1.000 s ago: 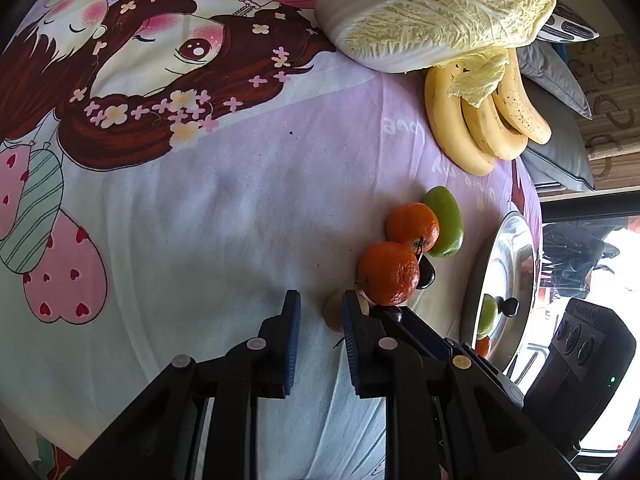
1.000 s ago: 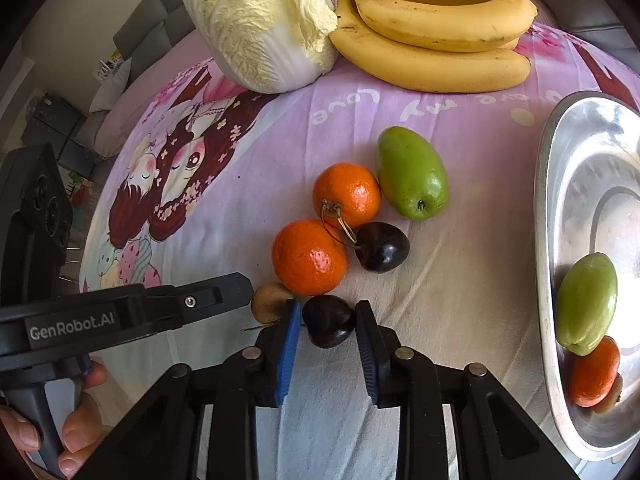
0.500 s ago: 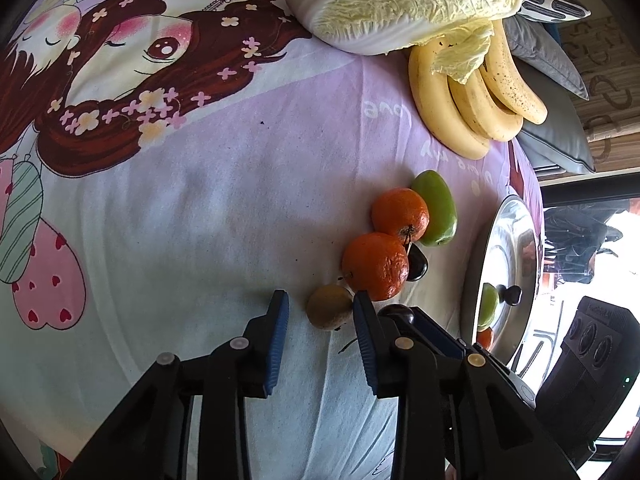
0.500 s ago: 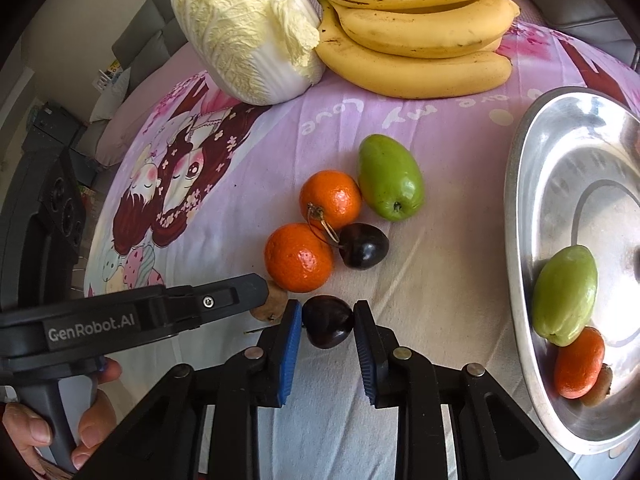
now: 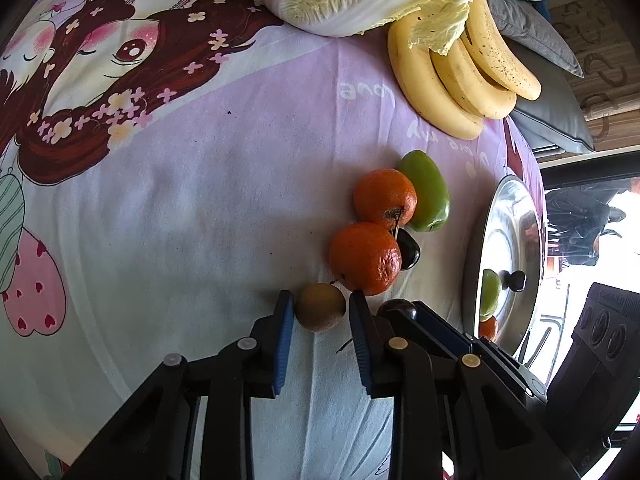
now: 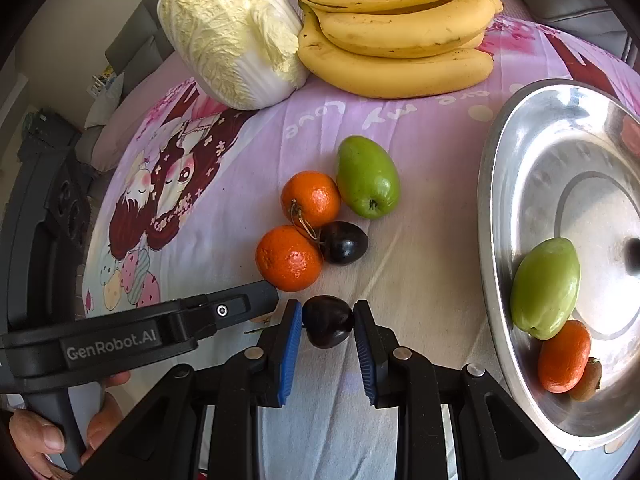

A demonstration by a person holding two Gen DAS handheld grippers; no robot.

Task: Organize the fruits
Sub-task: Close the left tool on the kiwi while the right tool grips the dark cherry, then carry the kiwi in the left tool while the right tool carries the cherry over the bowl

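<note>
My left gripper [image 5: 321, 308] has its jaws around a small brown-yellow fruit [image 5: 321, 306] on the cloth, with the pads at its sides. My right gripper [image 6: 328, 320] is shut on a dark plum [image 6: 329, 321]. Two oranges [image 6: 289, 258] [image 6: 311, 199], a second dark plum [image 6: 344, 243] and a green mango [image 6: 367, 176] lie together just beyond. The silver plate [image 6: 496, 184] at the right holds a green mango [image 6: 545, 288], an orange [image 6: 564, 356] and a small brown fruit [image 6: 589, 380].
A napa cabbage [image 6: 228, 32] and a bunch of bananas [image 6: 400, 36] lie at the far side of the cartoon-print cloth [image 5: 180, 200]. Grey cushions [image 5: 548, 80] lie beyond the bananas. The left gripper's body [image 6: 120, 336] crosses the right wrist view at lower left.
My left gripper has moved forward so the small brown-yellow fruit now sits between its pads. My right gripper keeps the dark plum and has drawn back slightly from the oranges.
</note>
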